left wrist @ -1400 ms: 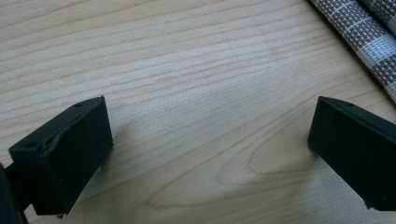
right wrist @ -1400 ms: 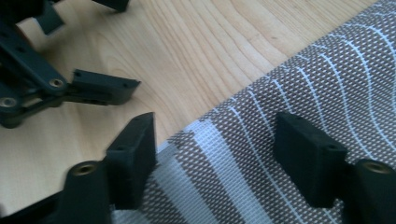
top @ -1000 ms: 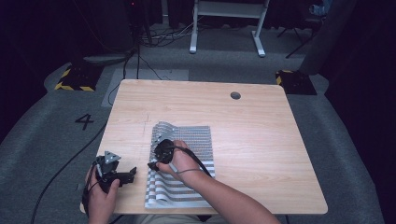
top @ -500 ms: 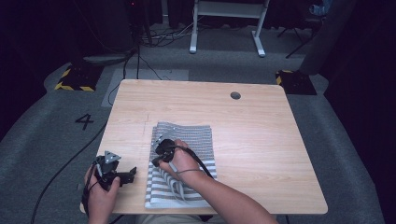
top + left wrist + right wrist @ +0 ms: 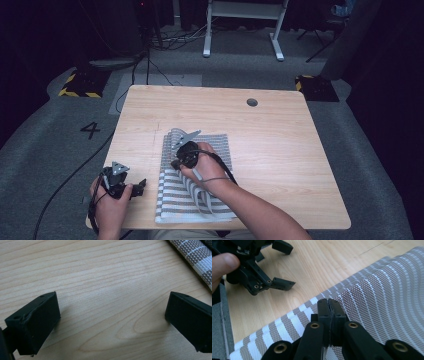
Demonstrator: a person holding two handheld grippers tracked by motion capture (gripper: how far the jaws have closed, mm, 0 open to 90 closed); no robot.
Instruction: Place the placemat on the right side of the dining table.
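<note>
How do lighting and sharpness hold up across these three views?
High view: table evenly lit, room behind nearly black, picture a little soft. Left gripper view: wood grain crisp, soft shadows beside the jaws, pale sheen mid-frame. Right gripper view: striped cloth sharp, the thumb at the left edge blurred.

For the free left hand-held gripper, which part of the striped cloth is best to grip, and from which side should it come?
Probably the striped cloth at its near left corner, approached from the left over the bare table. That corner lies flat at the edge, closest to the open left hand-held gripper.
</note>
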